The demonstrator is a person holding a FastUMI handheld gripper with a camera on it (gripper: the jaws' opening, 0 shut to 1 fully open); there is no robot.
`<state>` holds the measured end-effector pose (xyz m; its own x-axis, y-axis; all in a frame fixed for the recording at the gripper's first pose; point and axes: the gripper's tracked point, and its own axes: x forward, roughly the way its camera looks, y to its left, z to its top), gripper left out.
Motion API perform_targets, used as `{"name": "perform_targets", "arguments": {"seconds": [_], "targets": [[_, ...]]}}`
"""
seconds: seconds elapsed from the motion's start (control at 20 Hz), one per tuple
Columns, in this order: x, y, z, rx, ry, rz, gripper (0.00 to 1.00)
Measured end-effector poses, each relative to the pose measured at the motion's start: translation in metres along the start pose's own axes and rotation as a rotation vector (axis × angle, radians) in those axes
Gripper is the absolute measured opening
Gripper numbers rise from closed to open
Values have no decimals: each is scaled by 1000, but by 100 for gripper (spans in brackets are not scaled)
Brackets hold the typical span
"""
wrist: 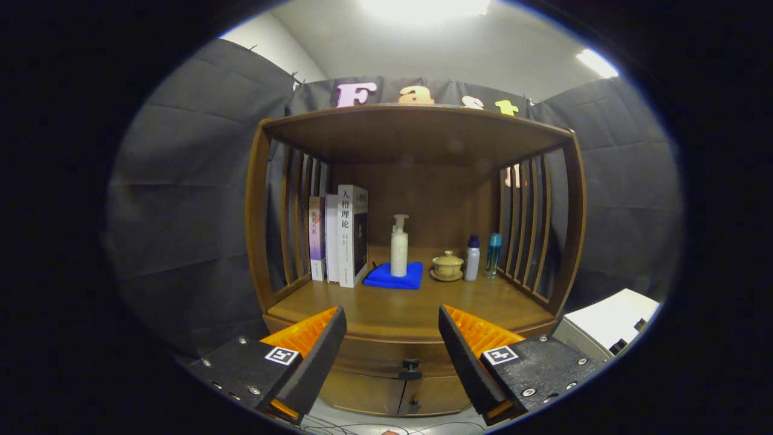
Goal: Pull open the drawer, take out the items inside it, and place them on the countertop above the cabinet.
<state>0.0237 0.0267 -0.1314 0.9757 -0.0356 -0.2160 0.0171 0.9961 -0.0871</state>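
A brown wooden cabinet [259,241] stands ahead of me against the booth wall. Its drawer [392,353] sits shut under the countertop [398,308], with a small dark knob [410,365] in the middle of its front. My gripper [392,326] is open and holds nothing; the knob lies between and just beyond the two fingers, some way off. Whatever the drawer holds is hidden.
On the countertop stand three books [341,235], a white pump bottle [399,246] on a blue cloth [394,277], a lidded tea bowl [447,266] and two small bottles [482,257]. Slatted sides and a top board enclose the shelf. A white box [610,320] sits right of the cabinet.
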Motion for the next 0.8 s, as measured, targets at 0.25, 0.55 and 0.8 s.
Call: {"name": "perform_targets", "arguments": {"seconds": [0.25, 0.55, 0.8], "targets": [[16, -7, -48, 14, 26, -11, 95], [46, -23, -107, 19, 55, -41, 95], [64, -25, -143, -9, 81, -79, 95]]}}
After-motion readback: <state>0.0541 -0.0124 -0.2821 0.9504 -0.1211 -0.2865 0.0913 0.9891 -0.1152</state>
